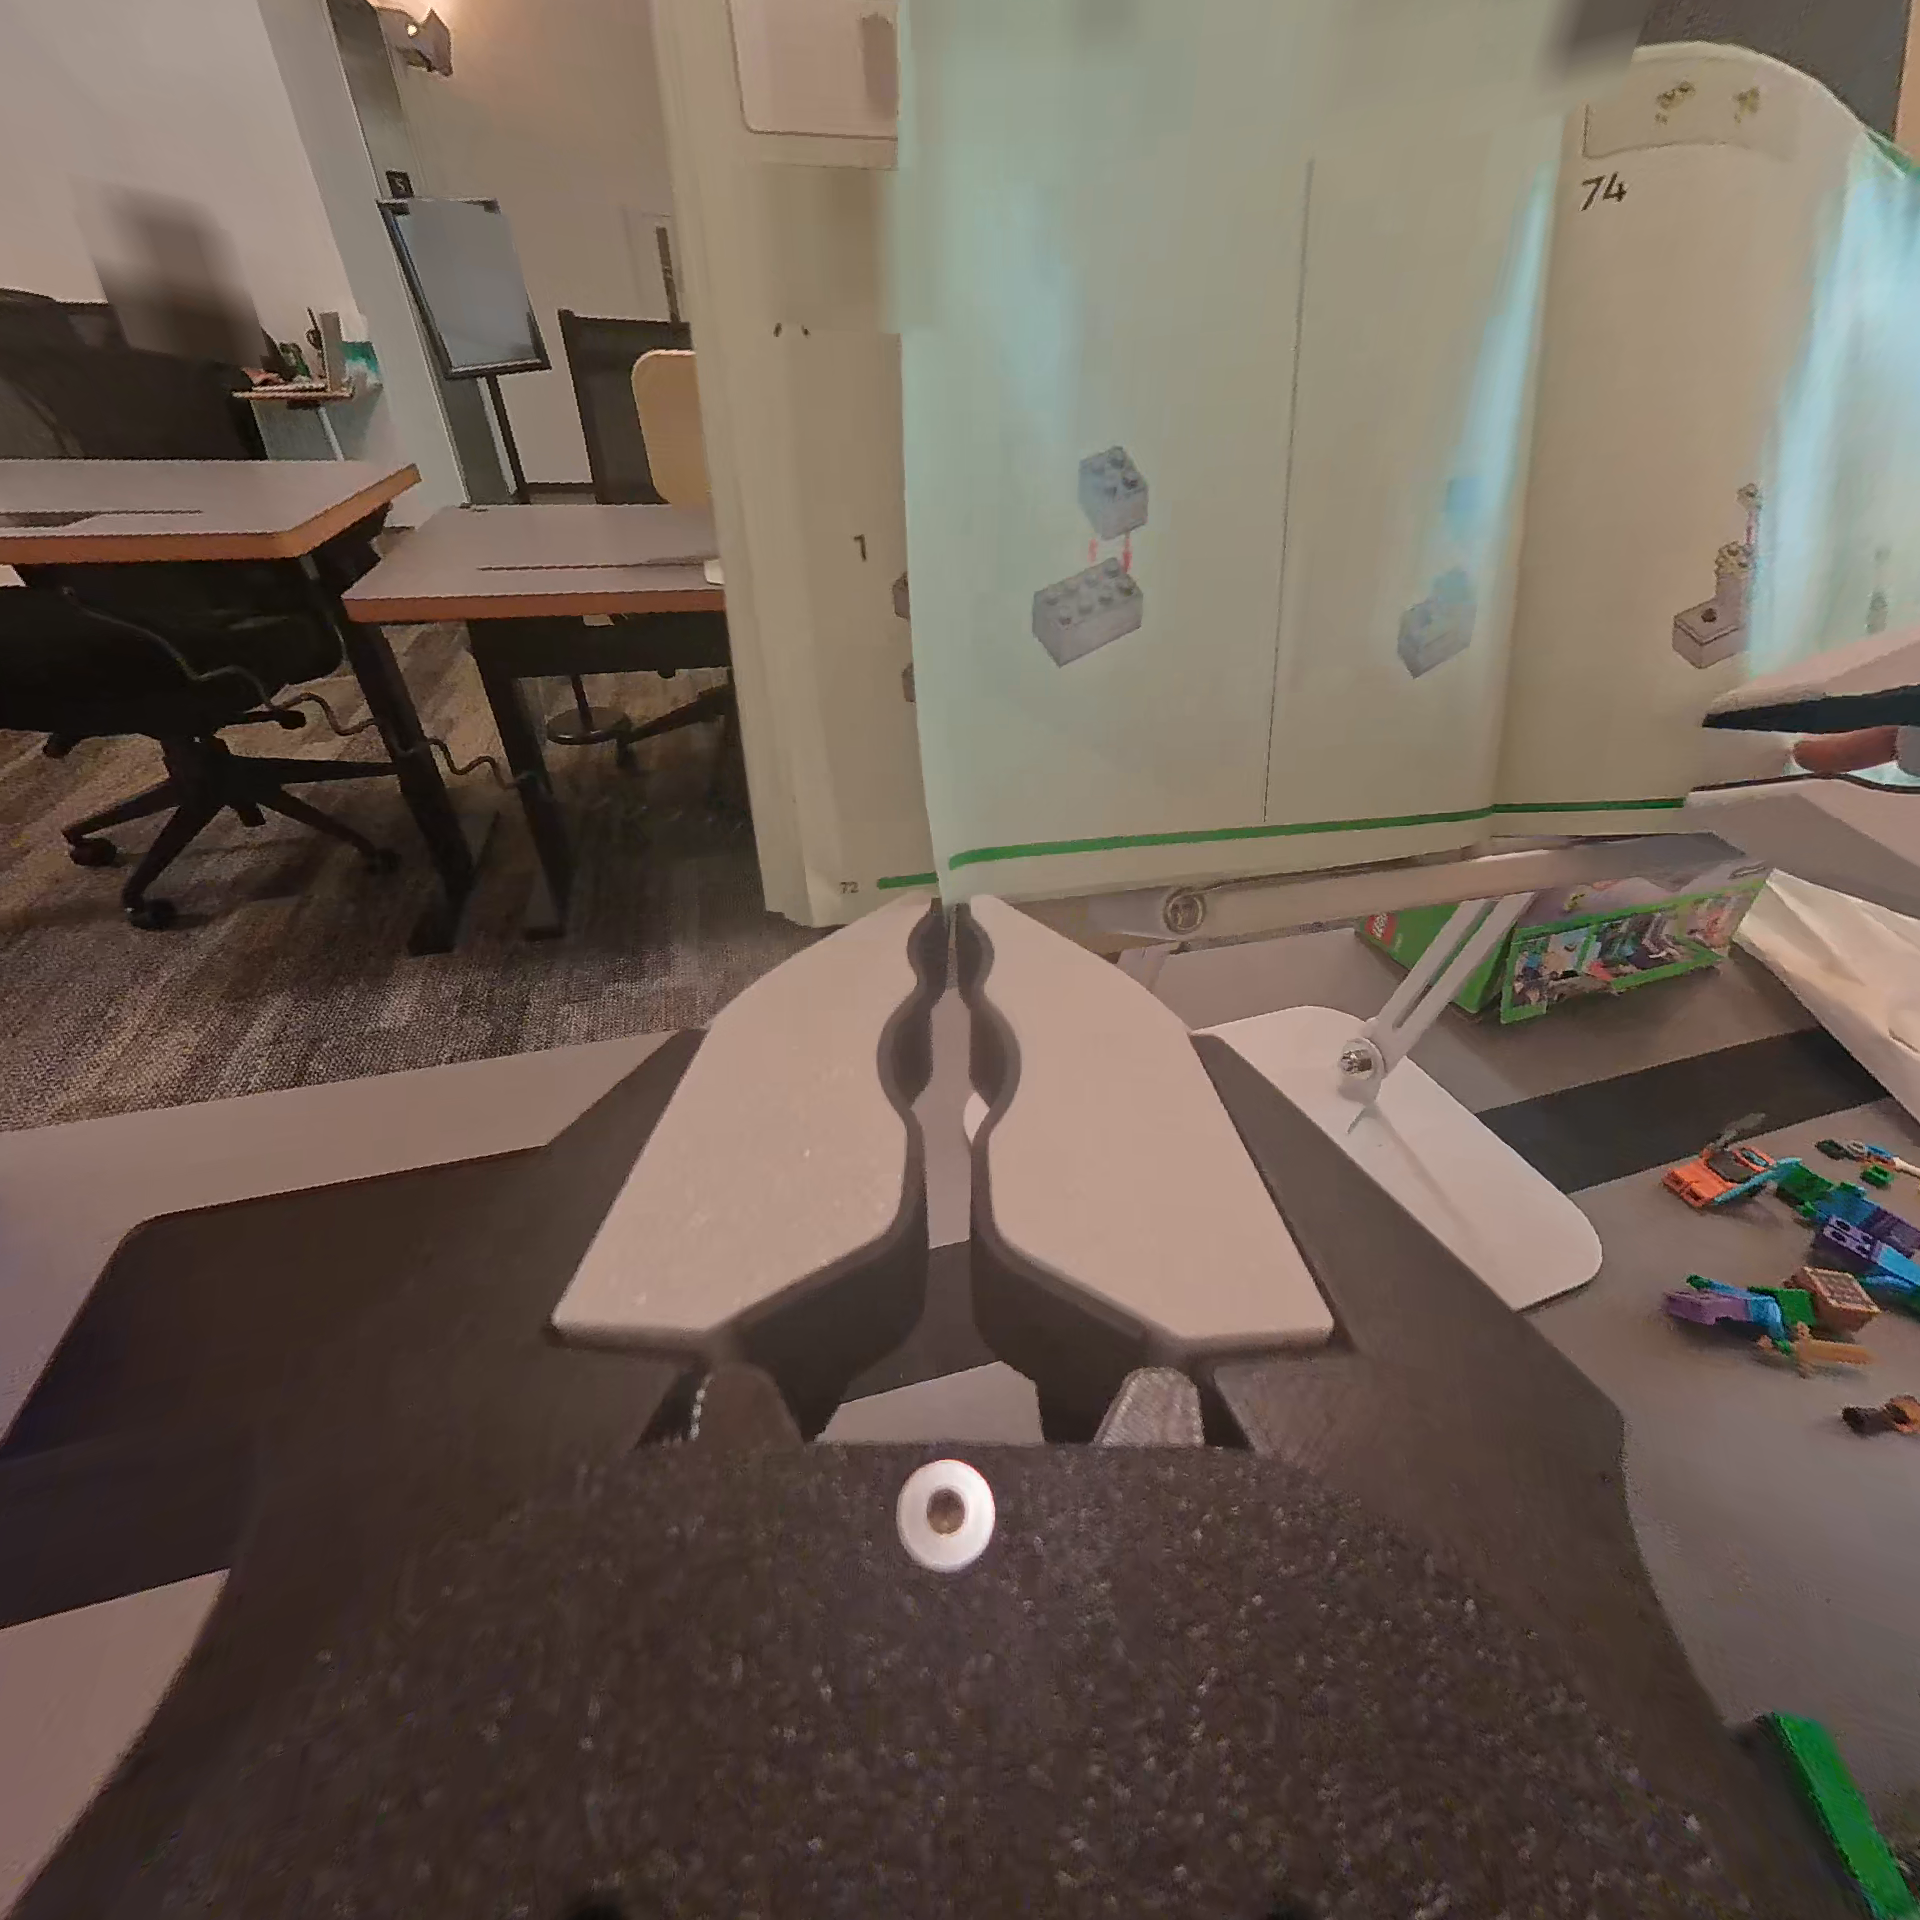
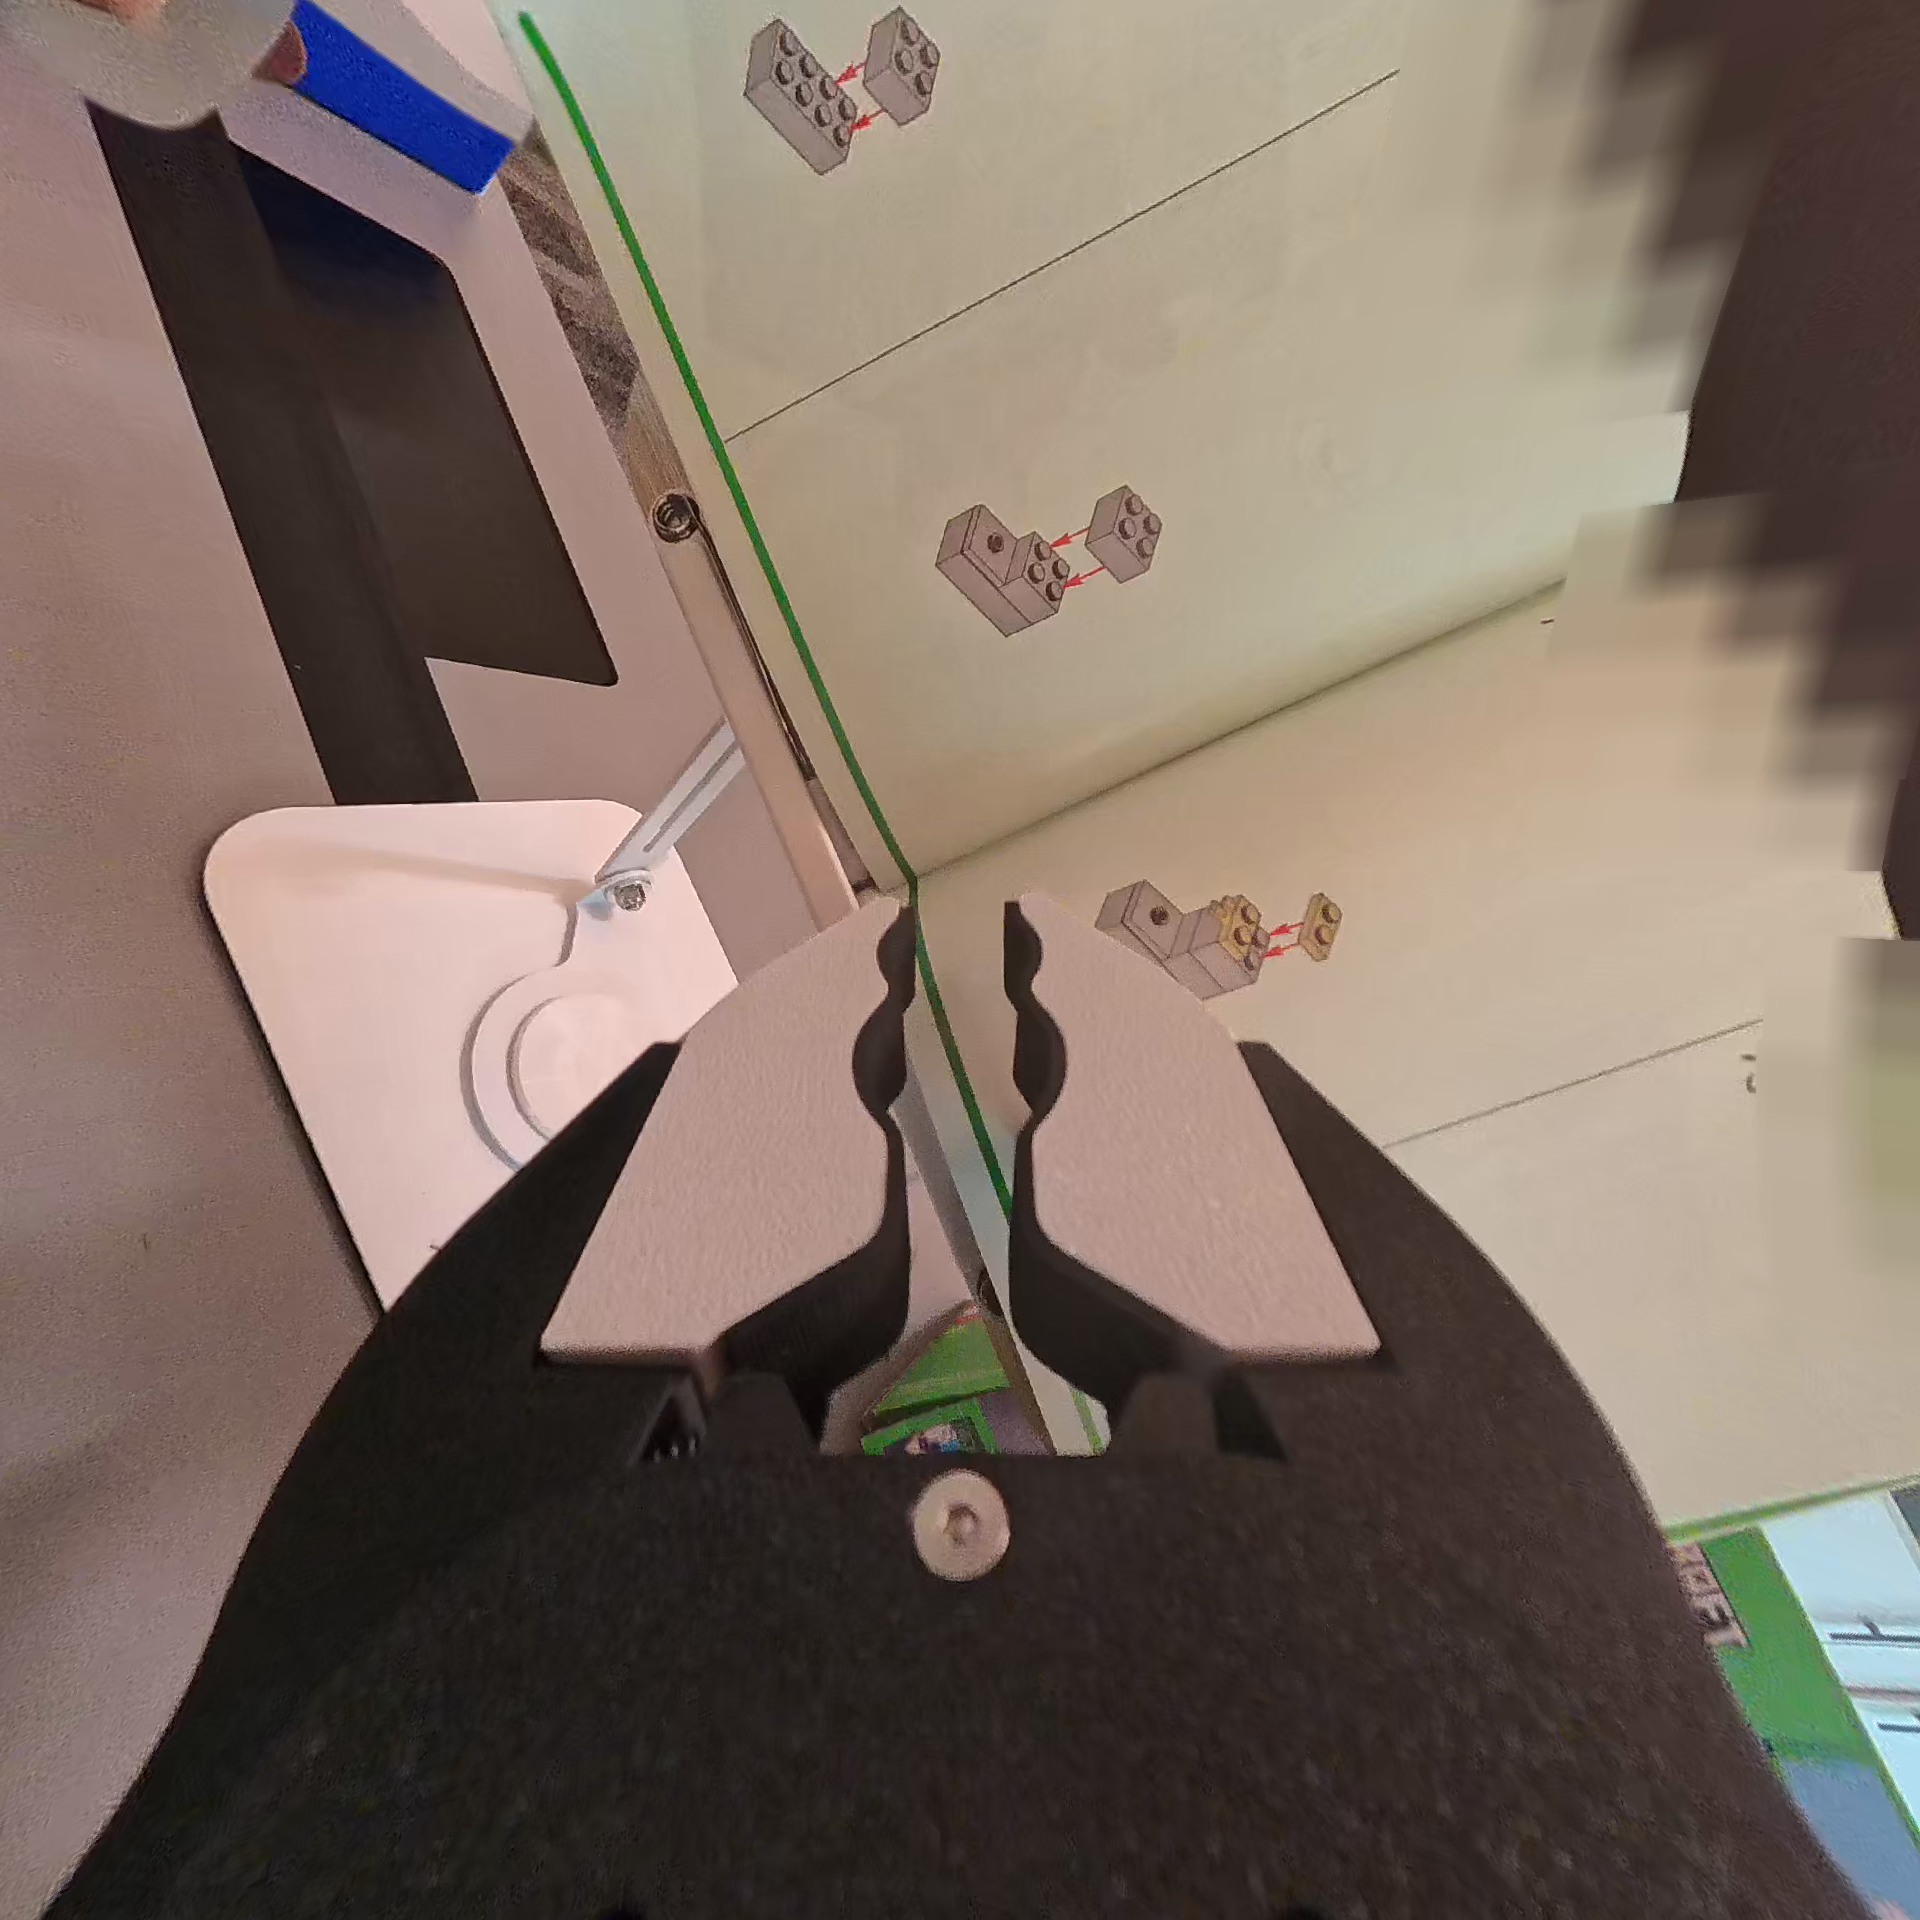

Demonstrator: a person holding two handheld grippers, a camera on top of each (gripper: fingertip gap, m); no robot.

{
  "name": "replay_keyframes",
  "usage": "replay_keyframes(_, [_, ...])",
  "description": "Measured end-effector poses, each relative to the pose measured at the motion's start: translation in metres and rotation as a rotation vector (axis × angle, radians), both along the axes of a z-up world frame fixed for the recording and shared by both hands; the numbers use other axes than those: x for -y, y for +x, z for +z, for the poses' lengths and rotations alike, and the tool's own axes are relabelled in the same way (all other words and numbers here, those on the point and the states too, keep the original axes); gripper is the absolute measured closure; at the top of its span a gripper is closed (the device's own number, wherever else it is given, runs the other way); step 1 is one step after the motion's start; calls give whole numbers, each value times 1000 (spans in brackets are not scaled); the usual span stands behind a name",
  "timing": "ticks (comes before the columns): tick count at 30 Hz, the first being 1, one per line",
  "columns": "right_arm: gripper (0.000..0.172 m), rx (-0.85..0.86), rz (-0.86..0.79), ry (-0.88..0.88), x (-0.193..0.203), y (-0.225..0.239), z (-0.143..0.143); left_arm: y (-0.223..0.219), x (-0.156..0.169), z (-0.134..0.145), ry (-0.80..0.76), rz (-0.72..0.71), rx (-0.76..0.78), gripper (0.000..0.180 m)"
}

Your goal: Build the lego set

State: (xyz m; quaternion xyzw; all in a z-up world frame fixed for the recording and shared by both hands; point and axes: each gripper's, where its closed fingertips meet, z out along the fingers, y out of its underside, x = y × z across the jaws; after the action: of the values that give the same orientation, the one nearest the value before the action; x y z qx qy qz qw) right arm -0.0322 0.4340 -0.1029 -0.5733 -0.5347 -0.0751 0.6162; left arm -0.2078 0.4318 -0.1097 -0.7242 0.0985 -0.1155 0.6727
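Note:
The instruction booklet (image 1: 1403, 468) stands open on a white stand. My left gripper (image 1: 951, 914) is shut on the bottom corner of one pale page (image 1: 1101, 312), which stands up away from the rest; the page is blurred. In the right wrist view my right gripper (image 2: 958, 925) is open at the booklet's (image 2: 1195, 727) lower edge. The green-lined page edge (image 2: 935, 997) runs between its fingers, close to the left pad, with a clear gap to the right pad. Nothing is gripped there.
The stand's white base plate (image 1: 1455, 1174) lies on the grey table. A green set box (image 1: 1621, 935) lies behind the stand. Loose coloured bricks and small builds (image 1: 1818, 1247) lie at the right. A green plate (image 1: 1829, 1818) is at the bottom right. Desks and office chairs (image 1: 208, 644) stand at the left. Spacing between my two grippers at the tips: around 20 cm.

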Motion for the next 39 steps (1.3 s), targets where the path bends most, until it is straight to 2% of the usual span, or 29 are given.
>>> replay_keyframes(12, [157,18,-14,1,10,7,0,-27,3,-3,-50,78,17,180])
replay_keyframes(17, [159,13,-15,6,14,7,4,-37,16,15,-2,106,52,180])
replay_keyframes(21, [166,33,-46,25,9,2,14,-17,38,30,54,47,24,180])
replay_keyframes(25, [169,257,-136,110,-10,-13,19,20,55,32,82,-50,-43,180])
replay_keyframes(27, [172,366,-138,160,-17,-25,16,44,57,25,51,-137,-124,180])
replay_keyframes(31, [172,436,-128,137,-33,-46,-1,76,43,19,33,-219,-256,180])
replay_keyframes(33, [172,414,-114,125,-39,-54,-4,89,33,20,24,-254,-276,180])
replay_keyframes(35, [172,323,-100,91,-39,-56,1,102,23,23,15,-288,-307,180])
replay_keyframes(39, [172,52,-113,30,-39,-39,33,133,1,32,27,-377,-400,180])
